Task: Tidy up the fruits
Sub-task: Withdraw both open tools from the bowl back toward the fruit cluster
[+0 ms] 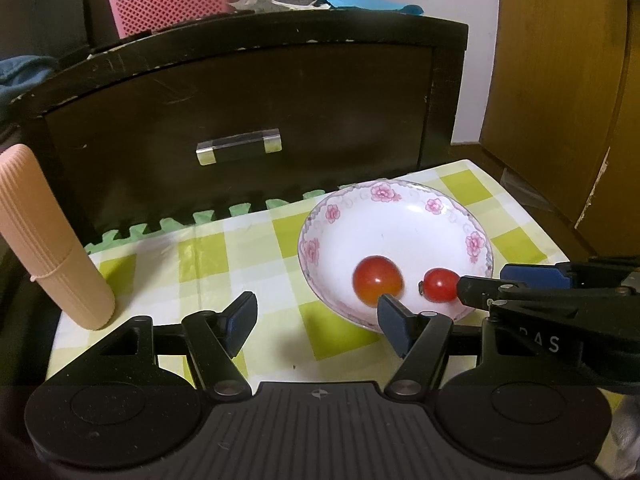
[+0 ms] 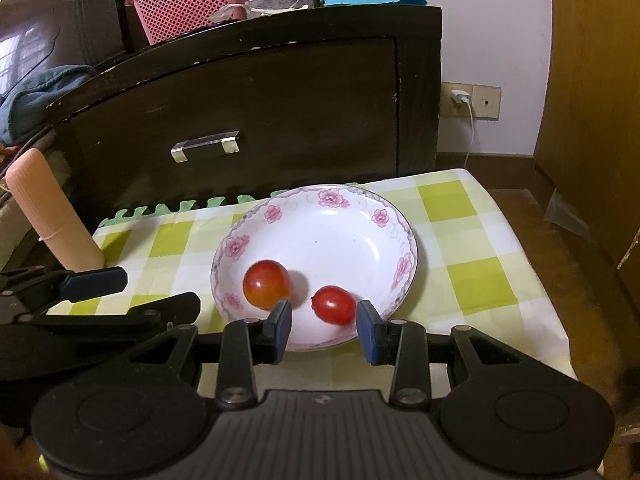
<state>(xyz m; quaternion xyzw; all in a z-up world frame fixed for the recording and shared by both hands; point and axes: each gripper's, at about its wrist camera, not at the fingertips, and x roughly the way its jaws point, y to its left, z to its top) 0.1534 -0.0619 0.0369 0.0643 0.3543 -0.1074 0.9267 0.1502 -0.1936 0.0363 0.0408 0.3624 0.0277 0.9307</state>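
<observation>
Right wrist view: right claw (image 2: 323, 330) spread, level, straddling small tomato (image 2: 334, 305)

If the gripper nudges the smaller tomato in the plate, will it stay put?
Probably not. The smaller tomato looks smooth, glossy and rounded, so it would likely roll, perhaps toward the larger tomato. The plate has a raised rim that should keep it in.

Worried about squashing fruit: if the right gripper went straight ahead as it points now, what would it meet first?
Most likely the smaller tomato in the floral plate; it lies just ahead of the open right gripper, nearly between its fingers. Depth is uncertain.
</observation>
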